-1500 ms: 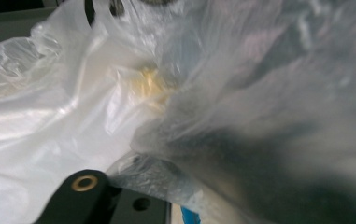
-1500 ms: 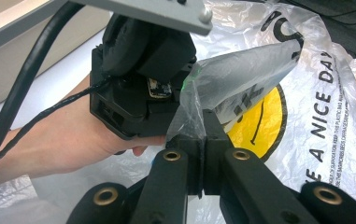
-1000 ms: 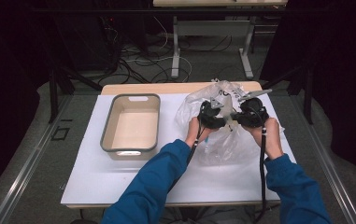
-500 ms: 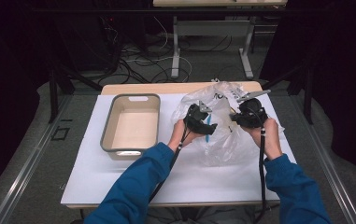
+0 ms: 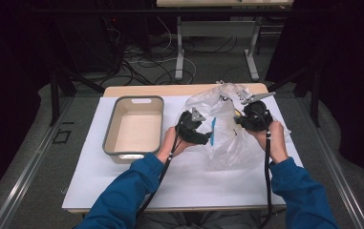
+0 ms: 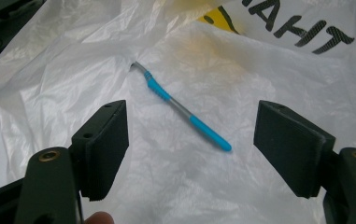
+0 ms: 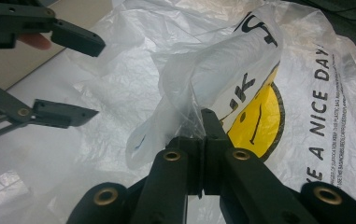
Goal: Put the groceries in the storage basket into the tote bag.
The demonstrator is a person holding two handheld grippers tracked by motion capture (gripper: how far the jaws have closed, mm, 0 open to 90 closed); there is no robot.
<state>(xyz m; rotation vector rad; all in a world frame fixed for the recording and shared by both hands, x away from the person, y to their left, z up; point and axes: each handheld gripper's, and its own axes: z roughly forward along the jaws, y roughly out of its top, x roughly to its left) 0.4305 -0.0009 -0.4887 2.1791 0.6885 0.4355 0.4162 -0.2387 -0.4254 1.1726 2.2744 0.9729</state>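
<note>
sleeves (image 5: pixel 122 200) – blue, long | tongs (image 6: pixel 192 149) – black, brass-coloured screws | cables (image 5: pixel 267 176) – black, trailing

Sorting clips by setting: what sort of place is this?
Probably a lab or recording workspace, not a home: black curtains around the table, loose cables on the floor, and a second bench's metal legs behind.

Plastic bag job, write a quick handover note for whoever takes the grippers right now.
Right gripper: shut on a fold of the bag, holding it up.
Left gripper: open, nothing between its jaws, which have just been opening; it faces the blue tool lying in the bag.
Bin sits left of the bag, apparently empty.
Done: bag gripped on one side.
Left: probably take out the tool, maybe into the bin.
</note>
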